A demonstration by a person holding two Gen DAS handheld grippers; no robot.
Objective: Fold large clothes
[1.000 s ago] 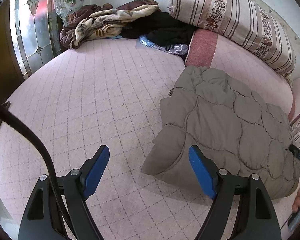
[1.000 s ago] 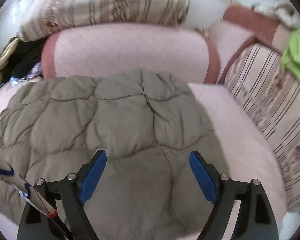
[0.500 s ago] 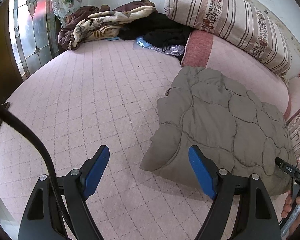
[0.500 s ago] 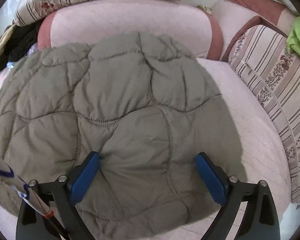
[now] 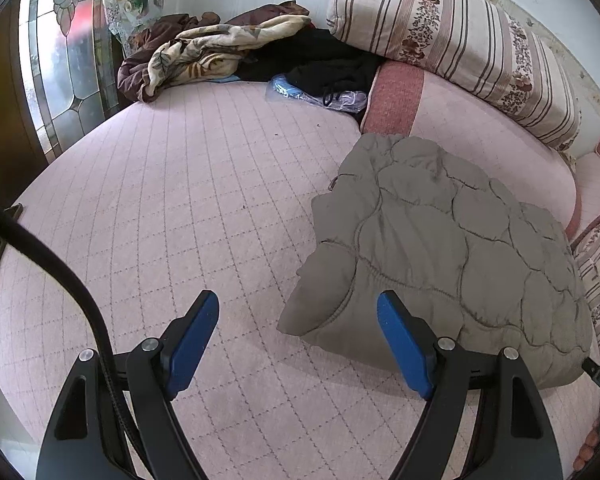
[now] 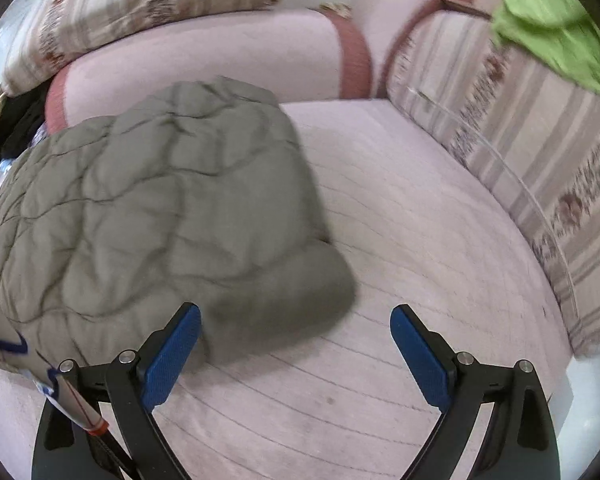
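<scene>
A grey-olive quilted jacket (image 5: 440, 248) lies folded into a thick bundle on the pink quilted bed (image 5: 180, 200). My left gripper (image 5: 298, 340) hovers open over the bed just left of the bundle's near corner, nothing between its blue pads. In the right wrist view the same jacket (image 6: 152, 208) fills the left half, blurred. My right gripper (image 6: 296, 352) stands wide open above the bed at the jacket's right near corner; the left pad is beside the fabric edge, not gripping it.
A heap of brown and cream blankets (image 5: 204, 52) and dark clothes (image 5: 328, 68) sits at the bed's far end. Striped floral bolsters (image 5: 460, 36) and a pink cushion (image 5: 480, 140) line the back; a striped bolster (image 6: 520, 152) with a green cloth (image 6: 552, 24) flanks the right.
My right gripper has pulled off the jacket toward its right near corner, widening a little. The left gripper has stayed where it was, still open.
</scene>
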